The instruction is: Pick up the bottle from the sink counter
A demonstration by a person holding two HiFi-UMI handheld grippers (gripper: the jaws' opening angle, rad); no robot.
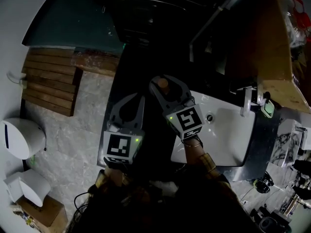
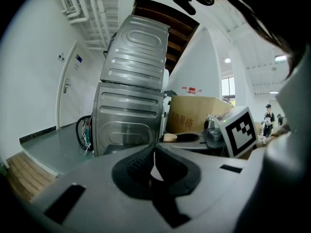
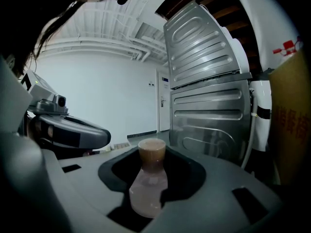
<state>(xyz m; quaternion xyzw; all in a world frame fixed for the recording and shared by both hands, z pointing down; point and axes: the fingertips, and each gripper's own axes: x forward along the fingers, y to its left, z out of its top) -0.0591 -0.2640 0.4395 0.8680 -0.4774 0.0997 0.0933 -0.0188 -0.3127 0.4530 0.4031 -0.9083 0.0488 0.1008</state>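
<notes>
Head view, starting from the left: some wooden slats [image 1: 48, 86] lie on the floor, well off to the left of the left gripper [image 1: 138, 97]. That gripper has nothing in it. In the left gripper view you can see the left gripper [image 2: 153, 149] has its jaws pressed together, with only a sliver of light under the pads. A ribbed metal cabinet [image 2: 131, 101] stands well beyond the tips, and there's a cardboard box [image 2: 194, 115] to the right of that.

Next over is the right gripper [image 1: 164, 80], just beside the left one and reaching a bit further forward. That's where the bottle [image 1: 163, 84] is, right between its jaws with the tan cap poking out near the tips. The right gripper view shows it better. There the right gripper [image 3: 151, 152] is pinching the bottle [image 3: 148, 183] low on its pale body, and the cap stands up above the pads.

To the right of those jaws sits the white sink [image 1: 228, 130], with its faucet [image 1: 247, 101] further right again.
</notes>
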